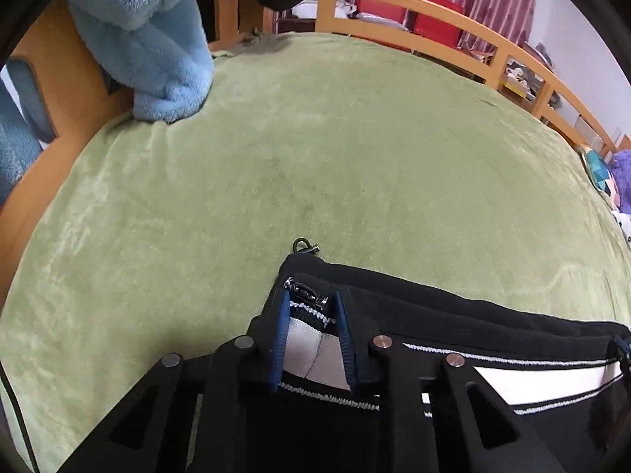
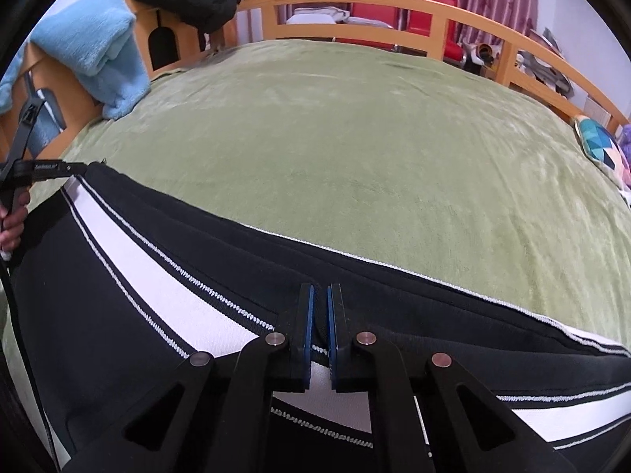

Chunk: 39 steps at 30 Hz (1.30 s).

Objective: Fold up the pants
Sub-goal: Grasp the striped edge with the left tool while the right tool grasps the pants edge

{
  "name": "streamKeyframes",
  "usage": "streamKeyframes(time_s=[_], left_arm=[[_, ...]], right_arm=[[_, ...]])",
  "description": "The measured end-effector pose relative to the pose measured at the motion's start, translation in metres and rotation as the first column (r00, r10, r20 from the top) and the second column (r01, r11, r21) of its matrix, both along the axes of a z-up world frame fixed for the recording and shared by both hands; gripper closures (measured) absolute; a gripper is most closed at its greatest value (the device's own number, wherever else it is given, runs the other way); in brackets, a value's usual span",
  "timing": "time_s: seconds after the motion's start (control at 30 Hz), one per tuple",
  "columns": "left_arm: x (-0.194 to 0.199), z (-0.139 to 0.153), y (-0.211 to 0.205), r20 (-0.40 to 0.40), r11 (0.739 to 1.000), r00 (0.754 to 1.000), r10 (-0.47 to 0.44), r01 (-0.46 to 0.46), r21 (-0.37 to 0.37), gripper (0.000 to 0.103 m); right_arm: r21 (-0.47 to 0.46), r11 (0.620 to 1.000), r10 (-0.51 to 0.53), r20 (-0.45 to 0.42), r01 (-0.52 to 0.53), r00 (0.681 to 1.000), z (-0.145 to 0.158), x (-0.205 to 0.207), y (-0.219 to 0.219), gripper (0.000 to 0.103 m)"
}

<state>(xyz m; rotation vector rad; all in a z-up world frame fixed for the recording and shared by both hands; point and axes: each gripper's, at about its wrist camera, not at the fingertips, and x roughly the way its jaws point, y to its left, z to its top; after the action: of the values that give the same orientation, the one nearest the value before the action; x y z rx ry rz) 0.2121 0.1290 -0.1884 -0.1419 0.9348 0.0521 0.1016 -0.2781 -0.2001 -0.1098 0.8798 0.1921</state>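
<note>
Two clenched pinches, left gripper (image 1: 311, 307) and right gripper (image 2: 320, 307), on soft, limp black white-striped pants (image 2: 130, 315) near green-blanketed bed's (image 2: 355, 138) near edge: light, floppy, best gripped along seamed edges.

We find only one mark of lettering in either view. In the right wrist view, a short pale line of print runs along the dark bar of the left gripper (image 2: 49, 166), at the left edge of the picture, just above the person's hand (image 2: 12, 222); it is too small and blurred for us to read a single letter. We find no legible text, label, brand, number or sign on the pants (image 2: 165, 276), nor elsewhere in that view. In the left wrist view we can read nothing at all.
</note>
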Motion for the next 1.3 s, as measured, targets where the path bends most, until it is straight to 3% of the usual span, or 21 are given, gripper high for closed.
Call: streamKeyframes(time_s=[0.2, 0.33, 0.43, 0.53, 0.67, 0.73, 0.77, 0.8, 0.87, 1.0, 1.1, 1.3], left_arm=[[-0.016, 0.032, 0.008, 0.126, 0.998, 0.992, -0.003, 0.011, -0.063, 0.085], [-0.009, 0.044, 0.015, 0.145, 0.998, 0.989, 0.012, -0.002, -0.068, 0.085], [0.003, 0.036, 0.013, 0.103, 0.998, 0.995, 0.011, -0.005, -0.056, 0.085], [0.016, 0.012, 0.008, 0.010, 0.999, 0.999, 0.032, -0.032, -0.015, 0.082], [0.012, 0.008, 0.011, -0.034, 0.998, 0.998, 0.059, -0.059, 0.000, 0.064], [0.002, 0.017, 0.016, -0.015, 0.998, 0.998, 0.060, -0.060, -0.006, 0.054], [-0.006, 0.023, 0.018, -0.003, 0.998, 0.998, 0.060, -0.060, -0.010, 0.044], [-0.013, 0.027, 0.020, 0.006, 0.998, 0.998, 0.056, -0.056, -0.017, 0.041], [-0.033, 0.035, 0.024, 0.014, 0.998, 0.999, 0.040, -0.039, -0.045, 0.041], [-0.072, 0.042, 0.030, 0.025, 0.990, 1.000, 0.006, -0.002, -0.139, 0.041], [-0.106, 0.042, 0.034, 0.038, 0.975, 0.999, 0.002, 0.007, -0.223, 0.041], [-0.155, 0.019, 0.041, 0.017, 0.957, 0.998, 0.061, -0.053, -0.284, 0.041]], right_arm=[[0.058, 0.998, -0.026, 0.027, 0.025, 0.999, 0.013, 0.001, -0.007, 0.098], [0.045, 0.998, -0.035, 0.070, 0.032, 0.997, 0.030, 0.009, -0.007, 0.098], [0.048, 0.998, -0.045, 0.086, 0.041, 0.995, 0.038, 0.019, -0.009, 0.098], [0.036, 0.998, -0.046, 0.013, 0.046, 0.999, 0.019, 0.036, -0.010, 0.094], [0.001, 0.995, -0.101, -0.083, 0.101, 0.991, -0.015, 0.052, -0.013, 0.082], [0.024, 0.991, -0.130, -0.058, 0.131, 0.990, -0.006, 0.044, -0.018, 0.067], [0.030, 0.988, -0.148, -0.041, 0.149, 0.988, 0.001, 0.039, -0.021, 0.050], [0.033, 0.986, -0.161, -0.023, 0.162, 0.987, 0.006, 0.032, -0.023, 0.043], [0.039, 0.983, -0.181, 0.027, 0.180, 0.983, 0.019, 0.012, -0.027, 0.043], [0.019, 0.976, -0.219, 0.042, 0.218, 0.975, 0.030, -0.027, -0.038, 0.043], [0.010, 0.958, -0.287, 0.021, 0.287, 0.958, 0.026, -0.058, -0.044, 0.043], [0.050, 0.907, -0.417, -0.025, 0.418, 0.908, 0.019, -0.109, -0.064, 0.043]])
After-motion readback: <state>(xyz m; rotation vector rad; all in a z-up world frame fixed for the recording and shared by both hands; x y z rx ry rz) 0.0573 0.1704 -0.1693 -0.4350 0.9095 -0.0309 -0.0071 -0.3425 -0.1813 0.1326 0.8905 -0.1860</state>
